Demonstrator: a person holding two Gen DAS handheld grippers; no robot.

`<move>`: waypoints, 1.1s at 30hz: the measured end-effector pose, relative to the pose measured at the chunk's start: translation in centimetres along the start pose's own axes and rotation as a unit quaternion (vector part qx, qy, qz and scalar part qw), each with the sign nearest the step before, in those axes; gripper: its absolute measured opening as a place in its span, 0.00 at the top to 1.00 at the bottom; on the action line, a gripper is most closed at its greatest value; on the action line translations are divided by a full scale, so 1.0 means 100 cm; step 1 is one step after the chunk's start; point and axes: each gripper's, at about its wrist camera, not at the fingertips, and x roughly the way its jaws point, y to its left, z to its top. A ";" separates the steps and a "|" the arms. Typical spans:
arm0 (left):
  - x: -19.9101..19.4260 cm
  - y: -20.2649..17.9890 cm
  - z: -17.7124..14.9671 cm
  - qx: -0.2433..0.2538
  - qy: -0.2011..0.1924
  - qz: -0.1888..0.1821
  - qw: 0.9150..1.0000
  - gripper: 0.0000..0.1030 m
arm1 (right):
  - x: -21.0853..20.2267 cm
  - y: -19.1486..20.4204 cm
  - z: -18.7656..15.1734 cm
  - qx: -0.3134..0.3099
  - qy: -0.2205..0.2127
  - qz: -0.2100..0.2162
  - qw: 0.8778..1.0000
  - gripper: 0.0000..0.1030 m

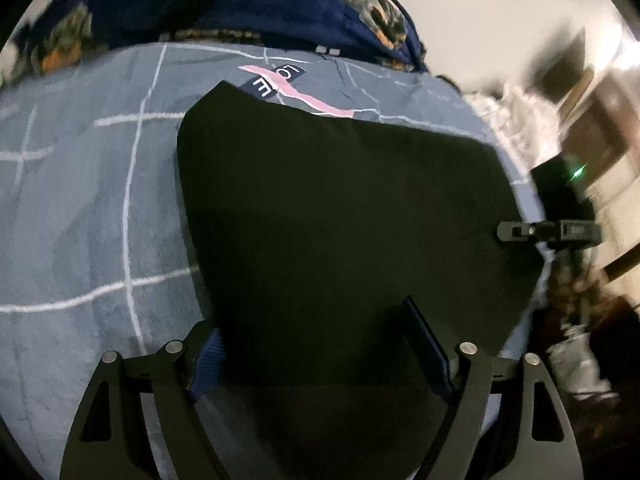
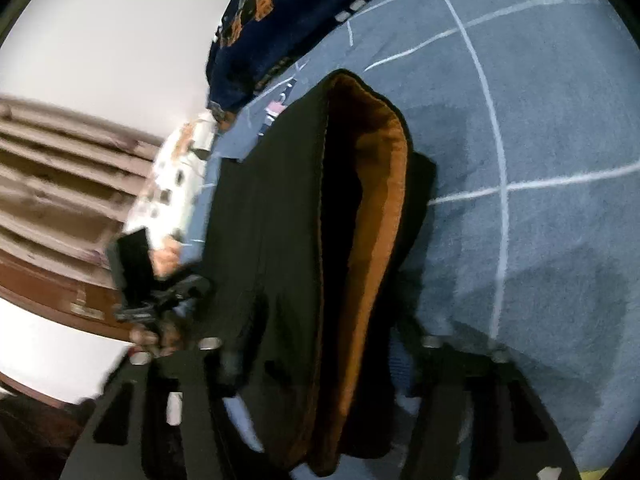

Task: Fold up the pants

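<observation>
In the left wrist view the left tongs (image 1: 316,344) stand with their two fingers well apart over the near edge of the pants (image 1: 340,208), nothing between the blue-padded fingers (image 1: 208,364) but the dark cloth below; whether the tips touch it cannot be told. The pants lie flat ahead of these tongs on the bed (image 1: 80,200), reaching away toward the far edge, as a broad black panel with a smooth matte weave and softly rounded corners. At the panel's right edge, near the bed's right edge, the right tongs (image 1: 516,232) show side-on as a thin dark bar; whether they pinch the cloth cannot be told from here.

The right wrist view is blurred. There the right tongs (image 2: 320,344) straddle a raised fold of the pants (image 2: 280,220), whose open lip shows an orange-brown fleecy lining (image 2: 376,200). The fingers seem spread, but a grip cannot be confirmed.

The fold's long axis runs straight away from the right tongs, so that hand looks better placed to carry the layer over.

The bed cover is grey-blue with thin white grid lines; beyond it lies a navy floral blanket (image 1: 224,4).
</observation>
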 end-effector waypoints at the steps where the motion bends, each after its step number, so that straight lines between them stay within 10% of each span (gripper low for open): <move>1: 0.001 -0.005 -0.001 0.012 -0.004 0.021 1.000 0.31 | 0.000 -0.001 -0.001 0.003 -0.004 -0.002 1.000 0.63; 8: -0.001 -0.017 -0.001 0.029 -0.015 0.075 0.997 0.54 | 0.000 -0.005 -0.004 0.010 -0.022 0.002 1.000 0.67; 28: 0.002 -0.037 -0.001 0.067 -0.016 0.139 0.988 0.54 | 0.001 -0.008 -0.004 0.035 -0.041 0.013 0.998 0.63; 33: 0.003 -0.038 -0.001 0.070 -0.016 0.143 0.987 0.54 | 0.004 -0.004 -0.001 0.042 -0.037 0.025 0.998 0.46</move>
